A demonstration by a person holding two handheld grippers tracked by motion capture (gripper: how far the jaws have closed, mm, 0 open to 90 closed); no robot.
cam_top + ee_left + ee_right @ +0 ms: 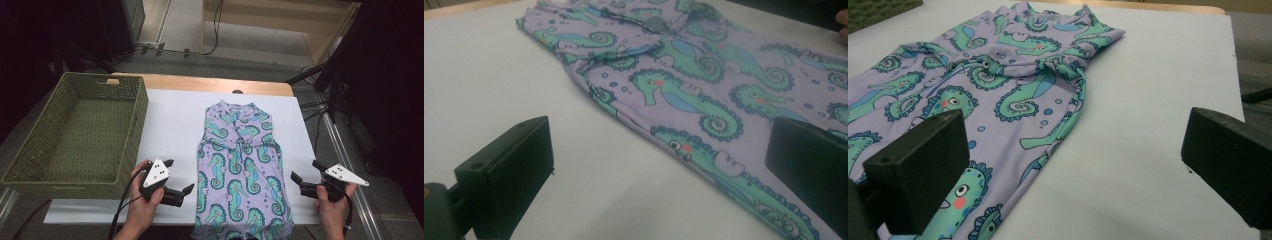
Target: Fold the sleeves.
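The seahorse-print dress (pixel 240 170) is lying flat at centre frame. The left gripper (pixel 178 176) and right gripper (pixel 306 176) are flanking its lower edges, jaws spread wide, gripping nothing.

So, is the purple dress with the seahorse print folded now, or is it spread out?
Spread out. The purple seahorse-print dress lies flat and full length on the white sheet, collar away from the person, no fold across it.

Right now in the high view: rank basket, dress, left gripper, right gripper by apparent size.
1. basket
2. dress, smaller than the basket; its hem runs off the bottom edge
3. left gripper and right gripper: alike, no ranking
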